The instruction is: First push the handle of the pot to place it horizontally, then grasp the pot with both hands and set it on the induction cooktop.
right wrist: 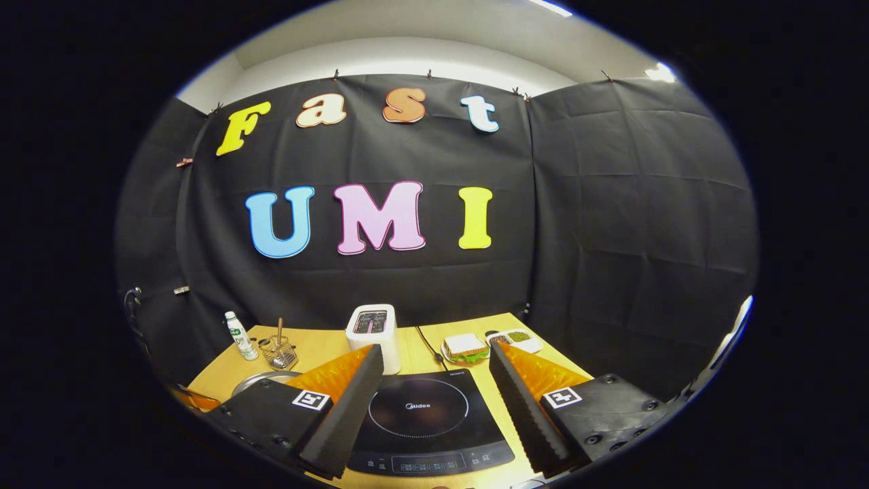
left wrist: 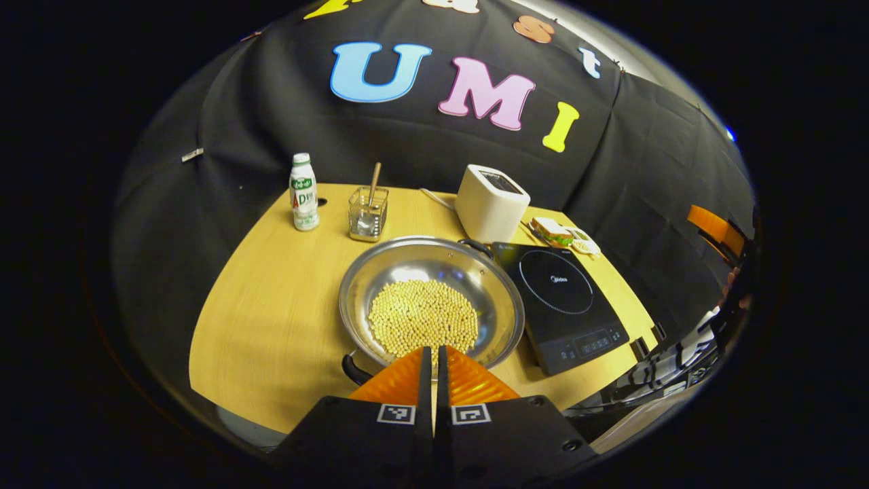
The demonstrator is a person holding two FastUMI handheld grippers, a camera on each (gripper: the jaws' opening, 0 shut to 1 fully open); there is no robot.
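Note:
A shiny steel pot (left wrist: pixel 475 272) holding a layer of pale beans (left wrist: pixel 423 316) sits mid-table, left of the black induction cooktop (left wrist: pixel 562 299). One black handle (left wrist: pixel 354 369) points toward the table's near edge, the other (left wrist: pixel 476 246) toward the far side. My left gripper (left wrist: pixel 433 353) is shut with nothing between its fingers, hovering just over the pot's near rim. In the right gripper view the cooktop (right wrist: pixel 428 418) lies between the wide-open fingers of my right gripper (right wrist: pixel 434 353), and a sliver of the pot's rim (right wrist: pixel 261 379) shows at the left.
A white toaster (left wrist: pixel 490 201) stands behind the cooktop, with a sandwich on a plate (left wrist: pixel 553 232) to its right. A milk bottle (left wrist: pixel 304 192) and a glass holder with a stick (left wrist: pixel 368 212) stand at the back left. The wooden table (left wrist: pixel 271 305) extends left of the pot.

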